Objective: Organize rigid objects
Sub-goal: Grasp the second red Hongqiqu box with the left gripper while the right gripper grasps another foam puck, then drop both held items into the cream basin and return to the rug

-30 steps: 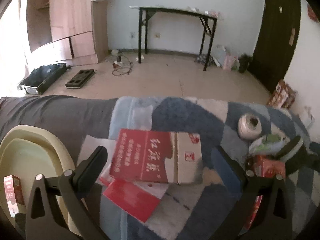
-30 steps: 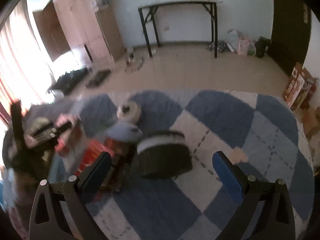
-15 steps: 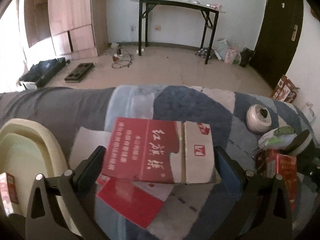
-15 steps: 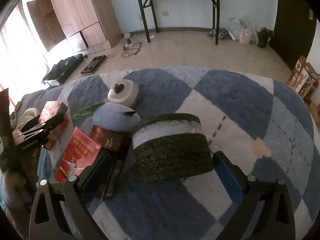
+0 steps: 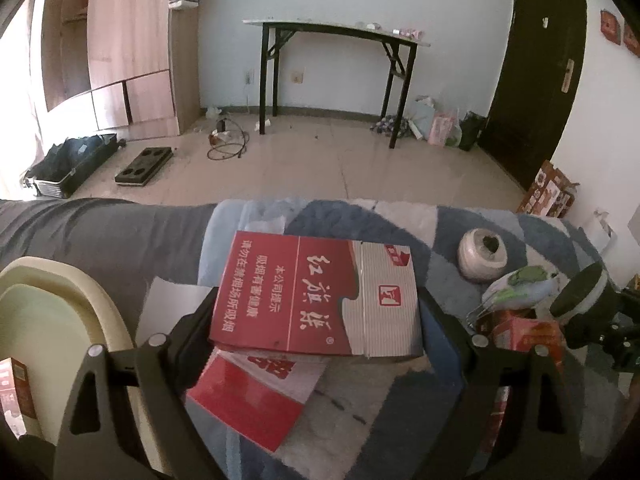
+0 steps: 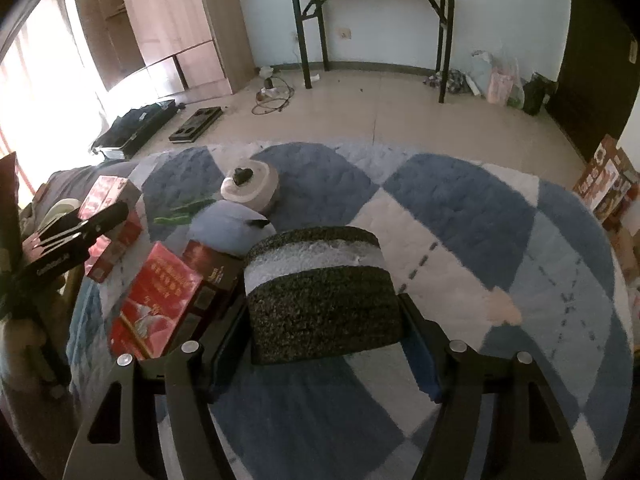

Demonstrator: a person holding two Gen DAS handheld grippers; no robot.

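Blue-and-white checked bedding (image 6: 460, 216) carries the clutter we are sorting. Our left gripper (image 5: 316, 320) straddles the red-and-grey carton (image 5: 316, 296), its jaws closing on the short ends, which suits lifting it toward the cream tub (image 5: 60, 320) at near left. Our right gripper (image 6: 324, 320) is closing its jaws round the dark striped block (image 6: 320, 292), flanks squarely between them.

Beyond the blue-and-white checked blanket (image 6: 460, 208) we see a tiled floor (image 5: 320, 168). A black-legged folding table (image 5: 336, 36) stands against the far wall. A wooden wardrobe (image 5: 128, 48) occupies the left corner, a dark door (image 5: 536, 72) the right. A cable coil (image 5: 226, 148) lies on the floor.
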